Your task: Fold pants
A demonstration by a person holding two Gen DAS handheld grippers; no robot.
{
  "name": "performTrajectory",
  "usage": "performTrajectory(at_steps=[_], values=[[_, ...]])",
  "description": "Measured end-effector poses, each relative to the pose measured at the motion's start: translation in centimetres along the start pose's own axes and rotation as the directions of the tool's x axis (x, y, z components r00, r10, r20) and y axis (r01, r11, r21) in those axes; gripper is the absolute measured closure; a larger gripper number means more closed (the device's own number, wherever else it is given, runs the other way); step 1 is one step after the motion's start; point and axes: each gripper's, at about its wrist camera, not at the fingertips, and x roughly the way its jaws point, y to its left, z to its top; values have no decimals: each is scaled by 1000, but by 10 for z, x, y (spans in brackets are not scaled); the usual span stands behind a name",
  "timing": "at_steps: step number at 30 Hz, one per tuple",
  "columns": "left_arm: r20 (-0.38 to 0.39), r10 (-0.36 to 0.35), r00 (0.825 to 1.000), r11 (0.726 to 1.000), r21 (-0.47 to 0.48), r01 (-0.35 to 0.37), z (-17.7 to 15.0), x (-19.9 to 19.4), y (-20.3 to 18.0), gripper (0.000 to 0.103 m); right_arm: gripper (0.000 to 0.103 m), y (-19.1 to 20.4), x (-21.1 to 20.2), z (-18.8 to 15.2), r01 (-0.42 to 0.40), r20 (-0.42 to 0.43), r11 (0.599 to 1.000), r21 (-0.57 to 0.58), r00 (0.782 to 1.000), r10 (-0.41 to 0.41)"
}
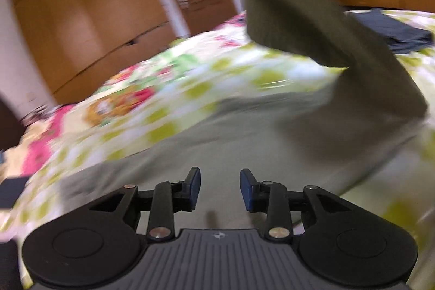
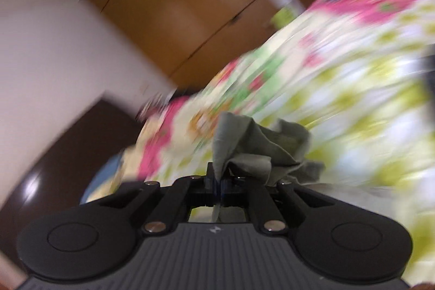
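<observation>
My left gripper (image 1: 220,188) hovers with fingers apart above the olive pants (image 1: 244,132) on the floral bedspread (image 1: 168,72). My right gripper (image 2: 220,185) fingers clamp a bunched pants edge; no writing is legible.

Ahead of the left gripper (image 1: 220,189) the 2 fingers stand apart with nothing between them, and flat olive pants (image 1: 244,143) cloth runs on far ahead, open to pass over. To the far right a hanging stretch of the pants drops from above and blocks that side. A dark garment (image 1: 402,31) lies beyond it on the floral bedspread (image 1: 174,89). Far left, the wooden wardrobe (image 1: 81,12) walls off the bed. The right gripper (image 2: 218,185) has bunched cloth crowding its front; beyond is blurred bedspread.
</observation>
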Motion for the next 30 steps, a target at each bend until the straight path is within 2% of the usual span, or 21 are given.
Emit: performTrajectory(at_steps=[4, 9, 12, 14, 20, 23, 24, 27, 29, 30], values=[[-36, 82, 996, 992, -96, -85, -26, -4, 37, 56, 98, 57, 93, -31, -58, -148, 994, -95, 988, 43], [-74, 78, 994, 964, -248, -95, -45, -4, 73, 56, 99, 120, 166, -94, -65, -296, 934, -350, 954, -44], [-80, 77, 994, 950, -298, -97, -52, -6, 86, 56, 98, 149, 180, -130, -73, -322, 874, -480, 942, -98], [-84, 82, 993, 948, -302, -104, -60, -8, 91, 56, 98, 157, 188, -139, -88, -340, 864, -496, 935, -100], [-67, 58, 996, 932, -354, -78, -62, -11, 98, 56, 98, 180, 202, -145, -47, -281, 826, -562, 950, -137], [-55, 49, 997, 929, -364, -65, -63, -12, 100, 55, 98, 197, 217, -156, -53, -266, 756, -652, 950, -162], [-55, 49, 997, 927, -369, -66, -64, -12, 101, 55, 97, 199, 221, -160, -64, -279, 742, -667, 945, -169], [-69, 48, 996, 924, -377, -70, -66, -11, 103, 52, 92, 205, 234, -171, -119, -360, 719, -685, 913, -192], [-68, 50, 996, 925, -374, -72, -66, -13, 103, 50, 78, 205, 232, -171, -146, -385, 717, -682, 905, -182], [-66, 52, 997, 926, -371, -72, -66, -15, 103, 50, 75, 206, 229, -171, -158, -391, 708, -689, 903, -180]])
